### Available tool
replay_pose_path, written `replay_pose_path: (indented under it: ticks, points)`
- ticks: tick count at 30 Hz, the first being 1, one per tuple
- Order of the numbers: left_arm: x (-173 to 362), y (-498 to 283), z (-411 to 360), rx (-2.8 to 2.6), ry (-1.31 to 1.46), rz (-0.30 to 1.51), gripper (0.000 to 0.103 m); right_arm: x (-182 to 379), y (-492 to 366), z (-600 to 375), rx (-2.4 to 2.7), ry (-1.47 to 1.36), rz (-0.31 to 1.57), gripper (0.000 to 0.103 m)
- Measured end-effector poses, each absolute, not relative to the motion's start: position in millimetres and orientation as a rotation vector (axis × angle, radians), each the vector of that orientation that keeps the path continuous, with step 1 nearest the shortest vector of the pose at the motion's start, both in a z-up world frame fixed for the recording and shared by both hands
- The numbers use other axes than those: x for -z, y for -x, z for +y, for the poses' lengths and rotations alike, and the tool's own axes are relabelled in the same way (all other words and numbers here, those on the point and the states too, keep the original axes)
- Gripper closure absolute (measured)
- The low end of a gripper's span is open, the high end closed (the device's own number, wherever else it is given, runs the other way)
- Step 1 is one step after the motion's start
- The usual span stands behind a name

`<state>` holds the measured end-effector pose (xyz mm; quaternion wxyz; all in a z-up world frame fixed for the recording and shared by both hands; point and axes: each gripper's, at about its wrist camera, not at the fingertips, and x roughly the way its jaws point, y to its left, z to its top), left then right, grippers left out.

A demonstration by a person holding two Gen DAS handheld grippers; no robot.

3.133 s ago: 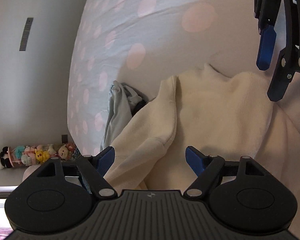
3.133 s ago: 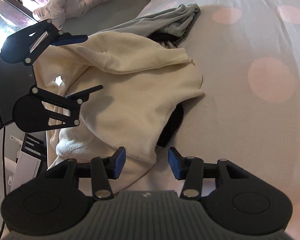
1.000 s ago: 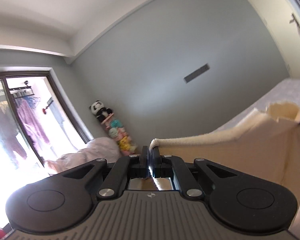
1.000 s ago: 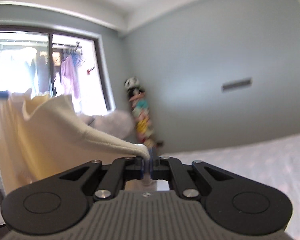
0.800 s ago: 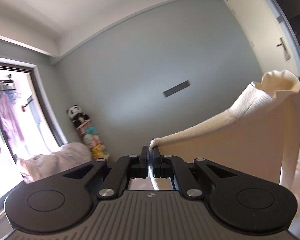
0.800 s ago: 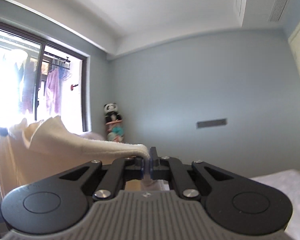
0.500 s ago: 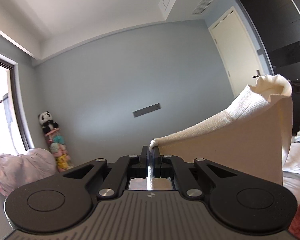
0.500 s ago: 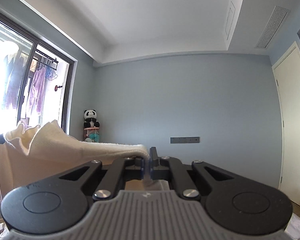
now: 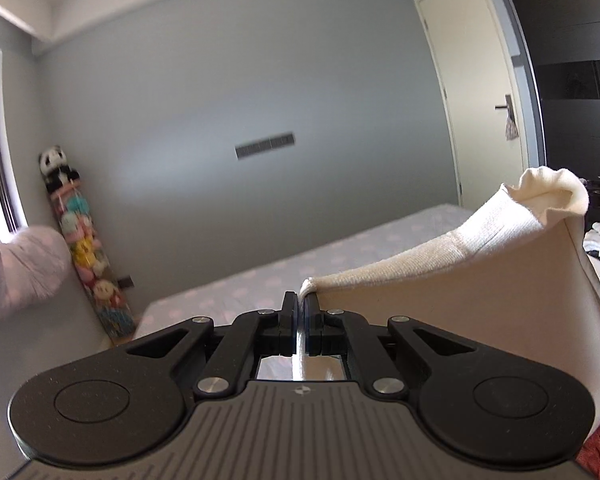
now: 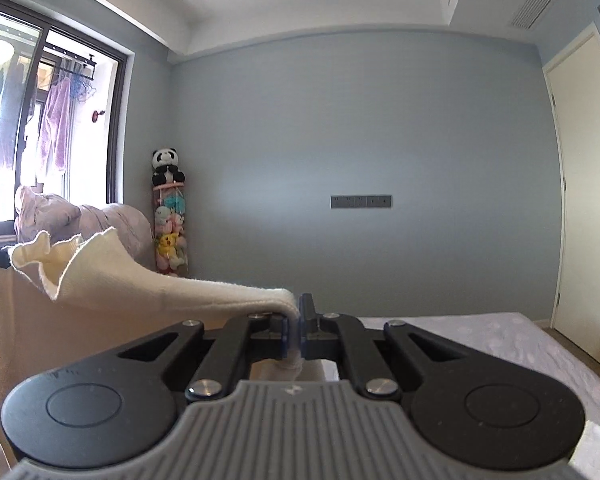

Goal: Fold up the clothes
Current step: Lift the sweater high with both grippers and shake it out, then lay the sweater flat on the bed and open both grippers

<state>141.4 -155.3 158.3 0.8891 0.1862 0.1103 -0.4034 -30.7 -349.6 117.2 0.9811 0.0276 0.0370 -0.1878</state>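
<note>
A: Left gripper (image 9: 300,312): what do the jaws show?
B: Pressed together on a ribbed edge of the cream sweater (image 9: 480,280). Cloth runs from the pinch up and right to a bunched collar-like fold, then hangs as a flat panel.

A: Right gripper (image 10: 298,320)?
B: Same condition. Jaws pinched on the sweater (image 10: 120,276) edge, a stub of fabric poking down below the fingers. From there the knit stretches left to a flared opening near the frame edge, body hanging below.

A: Garment position?
B: Held in the air between both grippers, above the spotted bed (image 9: 260,280); I cannot tell whether the lower hem touches it.

A: Background?
B: Grey-blue wall, stuffed-toy column topped by a panda (image 10: 166,168) in the corner, window (image 10: 52,120) to the left, door (image 9: 472,100) to the right.
</note>
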Motion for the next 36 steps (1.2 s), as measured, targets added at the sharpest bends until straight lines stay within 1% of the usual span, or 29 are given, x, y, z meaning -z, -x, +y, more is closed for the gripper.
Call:
replay_pose_path:
  ticks: [5,8,14,17,24,27,29,30,31,32,33,34,35,36]
  points:
    - [-111.8,-213.2,-203.4,0.824,-0.425,0.36,0.101,-79.3,-48.3,-394.3,0.392,-0.091,0.224,0.096]
    - [-72.8,-257.9,-233.4,0.805,-0.455,0.458,0.101,-48.1,-106.0,-423.0,0.392,-0.114,0.334,0.096]
    - [12.3,-337.7,-289.5,0.758,-0.537,0.626,0.101,31.7,-217.5,-477.4,0.402,-0.135,0.528,0.096]
    - [47.8,-361.0,-314.4,0.729,-0.564,0.687,0.101,70.7,-262.7,-500.9,0.409,-0.146,0.599,0.096]
    - [120.7,-415.8,-363.7,0.689,-0.59,0.838,0.099,146.4,-321.4,-529.1,0.401,-0.176,0.748,0.096]
    - [147.2,-429.4,-371.8,0.68,-0.56,0.872,0.098,176.8,-341.7,-538.6,0.396,-0.194,0.811,0.096]
    - [158.0,-430.1,-370.7,0.676,-0.524,0.9,0.097,186.7,-343.8,-540.2,0.386,-0.212,0.823,0.095]
    - [162.0,-429.5,-369.1,0.679,-0.506,0.919,0.092,190.0,-343.8,-540.6,0.386,-0.219,0.826,0.093]
    - [164.6,-427.0,-366.0,0.684,-0.497,0.934,0.086,189.2,-341.6,-540.8,0.389,-0.222,0.828,0.086]
    - [165.0,-423.0,-361.7,0.685,-0.497,0.934,0.084,188.3,-339.4,-541.0,0.393,-0.224,0.83,0.078]
    - [165.0,-418.8,-356.9,0.685,-0.497,0.933,0.083,187.2,-336.9,-541.0,0.396,-0.225,0.832,0.06]
    - [162.9,-413.0,-349.8,0.685,-0.499,0.925,0.08,182.7,-330.0,-538.7,0.396,-0.208,0.825,0.055]
    - [160.7,-407.3,-342.3,0.684,-0.499,0.916,0.078,178.1,-323.0,-536.3,0.395,-0.19,0.818,0.055]
    - [158.7,-401.5,-332.9,0.679,-0.488,0.908,0.073,173.5,-315.8,-533.8,0.395,-0.174,0.811,0.055]
